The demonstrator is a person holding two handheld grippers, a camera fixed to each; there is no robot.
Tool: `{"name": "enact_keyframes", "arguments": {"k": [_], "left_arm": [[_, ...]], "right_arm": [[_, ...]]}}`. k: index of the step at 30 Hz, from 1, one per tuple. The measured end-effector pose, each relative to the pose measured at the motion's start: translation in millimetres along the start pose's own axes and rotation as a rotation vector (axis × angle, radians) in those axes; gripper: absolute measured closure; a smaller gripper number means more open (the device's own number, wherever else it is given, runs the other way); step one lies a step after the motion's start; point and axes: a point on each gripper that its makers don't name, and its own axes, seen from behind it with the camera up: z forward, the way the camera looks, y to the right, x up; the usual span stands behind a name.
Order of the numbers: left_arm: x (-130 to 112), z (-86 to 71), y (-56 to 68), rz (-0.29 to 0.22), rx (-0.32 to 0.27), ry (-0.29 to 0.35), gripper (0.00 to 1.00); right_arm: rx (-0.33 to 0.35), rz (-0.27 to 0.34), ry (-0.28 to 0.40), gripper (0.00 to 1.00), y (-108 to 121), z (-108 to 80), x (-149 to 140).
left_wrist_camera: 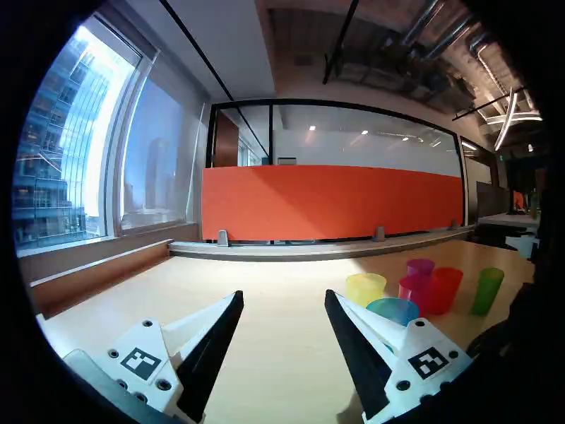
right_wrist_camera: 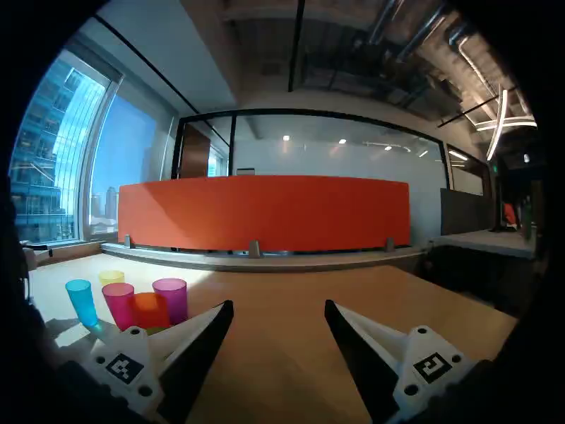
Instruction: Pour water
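Plastic cups [left_wrist_camera: 441, 290] clustered on the tabletop [left_wrist_camera: 268, 283] look light and slippery; we would grip one mid-wall. Left tongs [left_wrist_camera: 282, 332] and right tongs [right_wrist_camera: 279, 339] gape wide, empty.

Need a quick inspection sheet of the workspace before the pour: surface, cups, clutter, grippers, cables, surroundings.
Surface: light wooden table, sunlit patch at far edge.
Job's things: yellow cup, blue cup, purple cup, pink cup, red cup, green cup, upright, clustered; contents cannot be told.
Clutter: nothing seen.
Grippers: left gripper open, empty; right gripper open, empty.
Cables: nothing seen.
Surroundings: orange divider panel behind table, window, ceiling pipes.
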Motion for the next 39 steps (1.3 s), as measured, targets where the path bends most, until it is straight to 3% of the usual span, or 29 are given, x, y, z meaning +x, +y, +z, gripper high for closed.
{"name": "enact_keyframes", "arguments": {"k": [9, 17, 29, 39], "left_arm": [[-0.3, -1.6, -3.5, 0.011, 0.005, -0.028, 0.15], [29.4, -2.6, -4.1, -0.005, -0.009, -0.031, 0.15], [108.1, 2.9, -5.0, -0.025, -0.072, -0.031, 0.15], [167.2, 7.0, -8.2, -0.011, -0.110, -0.023, 0.15]], "right_arm": [[0.014, -0.005, 0.007, 0.00, -9.3, -1.7, 10.0], [0.045, -0.012, 0.003, 0.00, -13.5, 0.6, 46.6], [0.087, -0.042, -0.074, 0.00, -17.6, 15.0, 83.6], [0.111, -0.042, -0.046, 0.00, -19.8, 21.9, 144.8]]}}
